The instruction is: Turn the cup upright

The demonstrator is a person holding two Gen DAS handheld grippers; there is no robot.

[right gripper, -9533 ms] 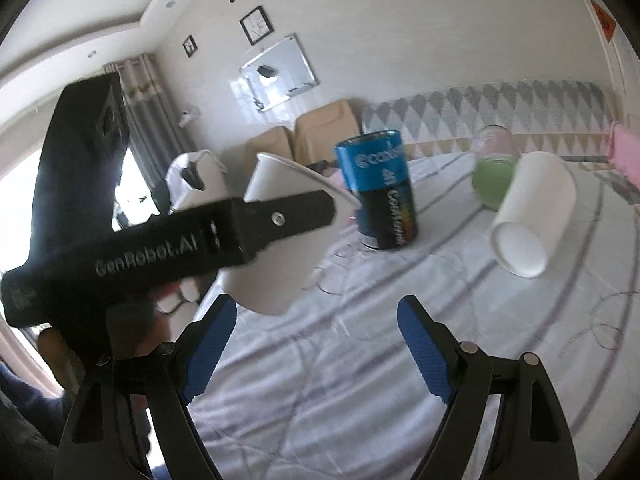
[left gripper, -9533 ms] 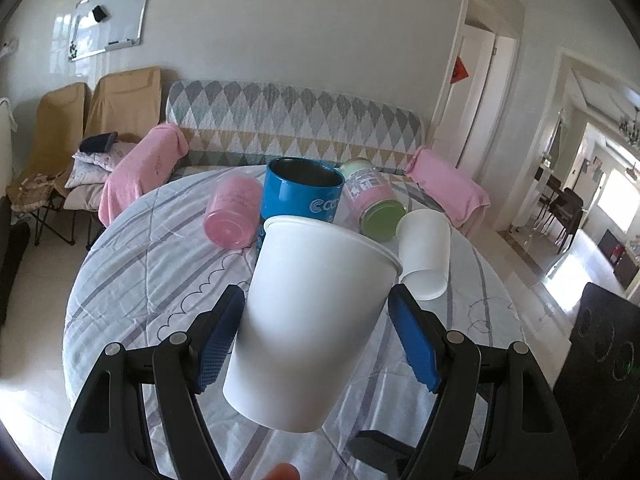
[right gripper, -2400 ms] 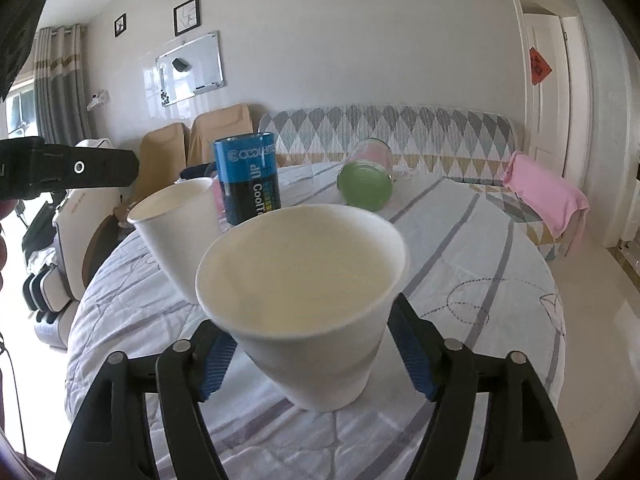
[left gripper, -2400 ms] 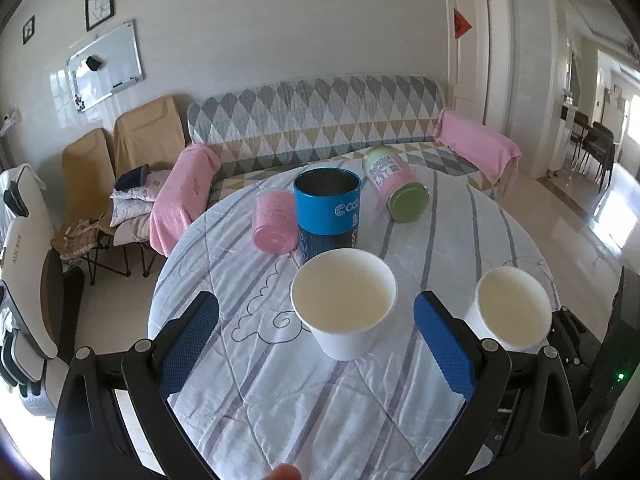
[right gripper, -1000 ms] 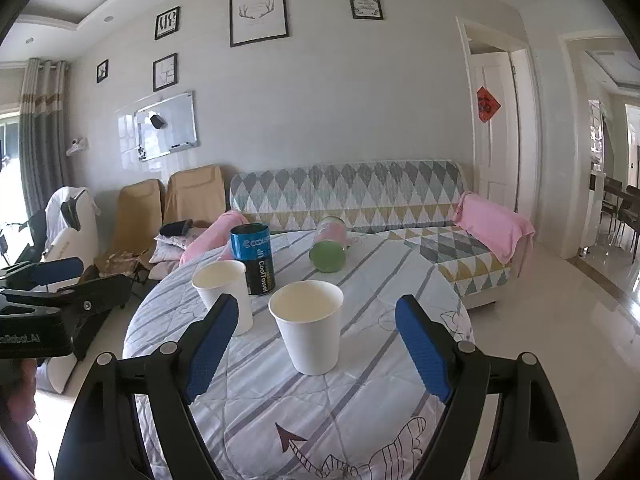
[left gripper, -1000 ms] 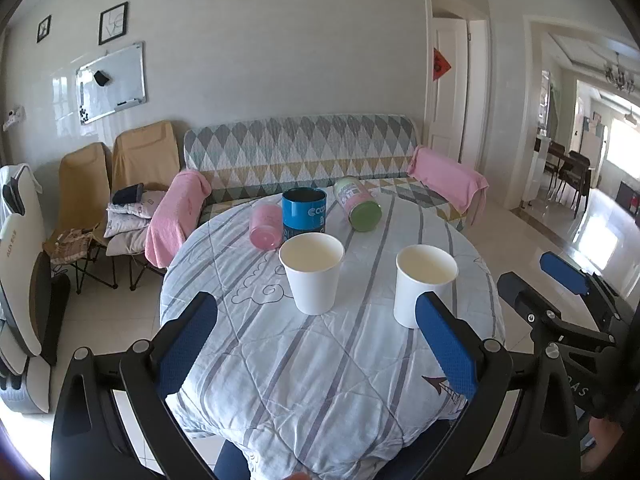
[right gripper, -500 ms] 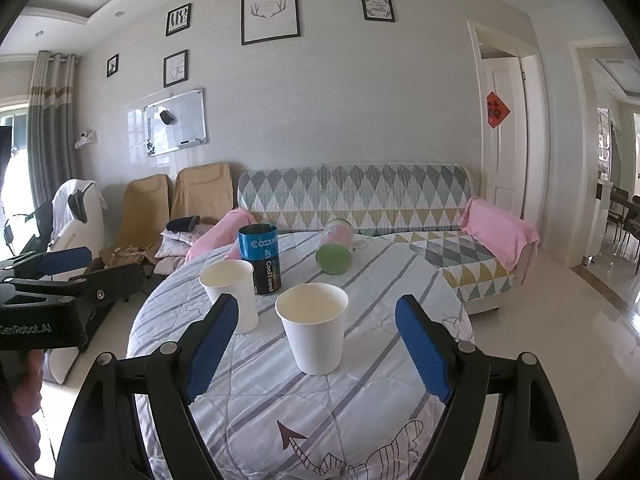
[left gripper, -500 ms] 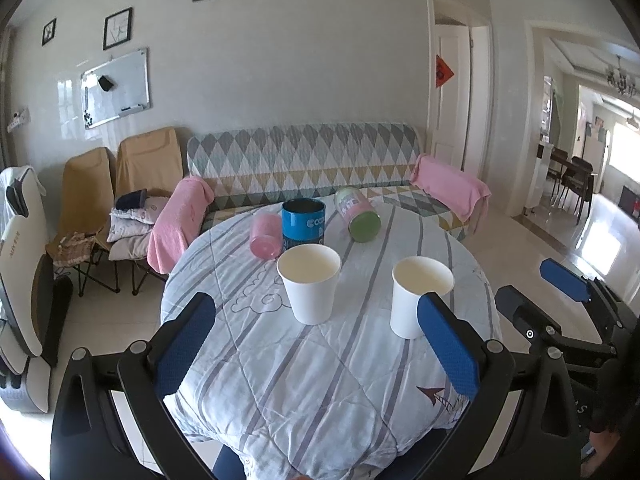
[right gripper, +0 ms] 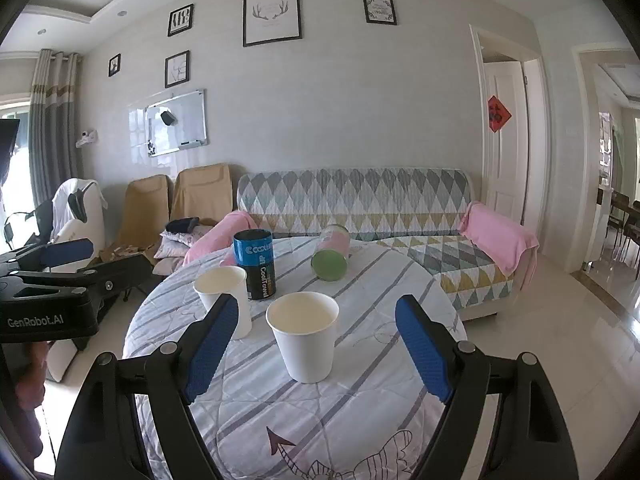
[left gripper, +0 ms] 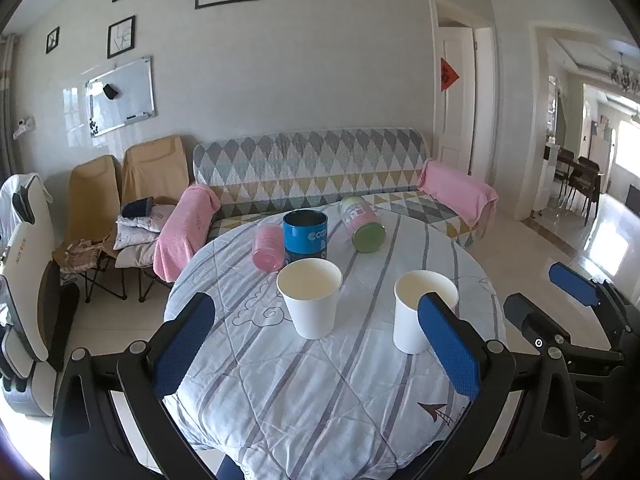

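Two white paper cups stand upright, mouths up, on the round table with the striped cloth [left gripper: 320, 392]. In the left wrist view one cup [left gripper: 310, 298] is at centre and the other cup [left gripper: 420, 308] is to its right. In the right wrist view the near cup [right gripper: 303, 336] is at centre and the far cup [right gripper: 225, 294] is to its left. My left gripper [left gripper: 316, 348] is open, empty and well back from the cups. My right gripper [right gripper: 316, 352] is open, empty and back from the near cup; it also shows in the left wrist view [left gripper: 572, 292].
A blue can [left gripper: 305, 234] stands behind the cups. A pink cup [left gripper: 267, 247] and a pink jar with a green lid [left gripper: 362, 227] lie on their sides beside it. A patterned sofa [left gripper: 320, 168] and folding chairs [left gripper: 120, 184] stand beyond the table.
Both cups were set upright on the table and released. Both grippers have drawn back and up from the table; in the last half second the views barely shift.
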